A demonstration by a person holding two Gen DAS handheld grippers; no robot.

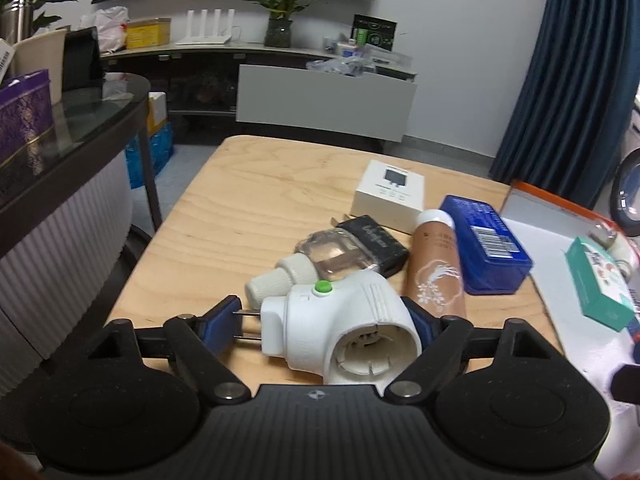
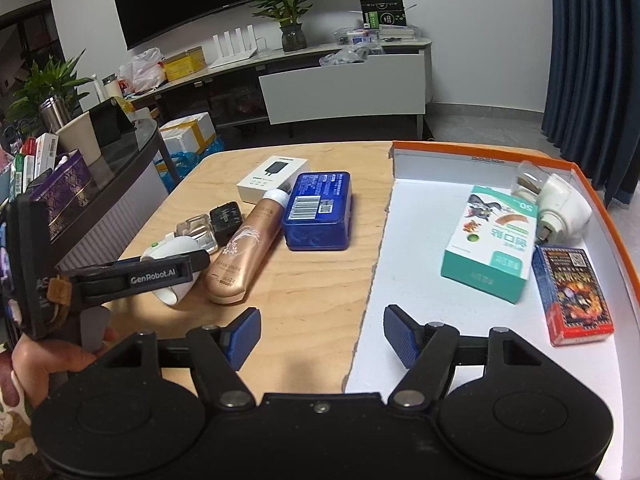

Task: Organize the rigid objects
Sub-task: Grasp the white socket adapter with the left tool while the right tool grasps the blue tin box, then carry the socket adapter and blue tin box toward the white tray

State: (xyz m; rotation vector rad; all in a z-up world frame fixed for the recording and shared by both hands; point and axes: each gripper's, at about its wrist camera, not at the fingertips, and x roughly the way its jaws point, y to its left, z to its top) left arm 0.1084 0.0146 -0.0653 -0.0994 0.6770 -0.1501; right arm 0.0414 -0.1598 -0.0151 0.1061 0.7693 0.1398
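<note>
Left tongs (image 1: 320, 322) around the white plug-in heater (image 1: 340, 328), near the front edge of the table (image 1: 248, 208).

Pinching it across the body and the metal prongs, so better to press evenly and lift straight up, away from the small clear bottle (image 1: 320, 258) and the gold tube (image 1: 438, 268) just beside. Then probably over to the white tray with orange rim (image 2: 480, 159), into a bare spot. Right tongs (image 2: 318, 338) spread and holding nothing, above the tray's near edge.

Left gripper (image 1: 325, 322) fingers (image 1: 220, 322) clamping white plug-in device (image 1: 340, 328), wooden table (image 1: 240, 216), blue box (image 1: 486, 244) beyond
</note>
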